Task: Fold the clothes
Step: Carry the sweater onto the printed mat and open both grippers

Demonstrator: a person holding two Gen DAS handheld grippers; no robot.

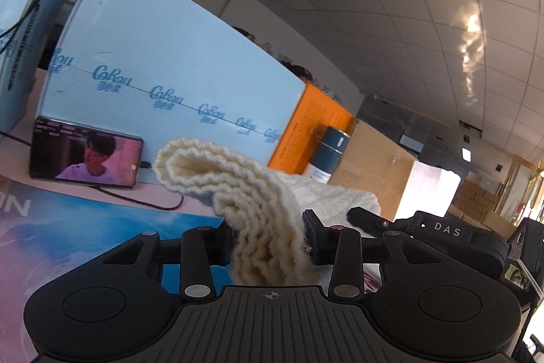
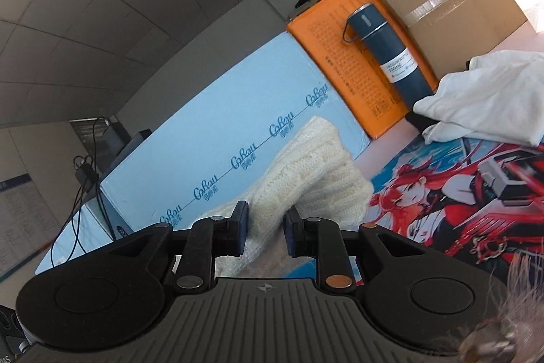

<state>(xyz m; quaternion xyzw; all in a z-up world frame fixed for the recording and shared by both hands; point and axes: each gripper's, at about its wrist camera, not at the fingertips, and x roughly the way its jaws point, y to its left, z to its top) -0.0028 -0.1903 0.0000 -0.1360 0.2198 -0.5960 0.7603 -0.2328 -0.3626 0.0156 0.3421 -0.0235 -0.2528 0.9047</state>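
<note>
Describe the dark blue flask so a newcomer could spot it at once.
Find the long pale blue box along the table's back edge, then the orange box at its end. The dark blue flask stands against that orange box. It alone is a cylinder, with a wire handle and a white label.

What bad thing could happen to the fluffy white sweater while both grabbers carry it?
1. The cream knit sweater hangs loose past the left gripper, so it might snag or drag on the phone cable.
2. The right gripper pinches only a bunched part; it could slip out.
3. A swinging end might knock over the blue bottle.
</note>
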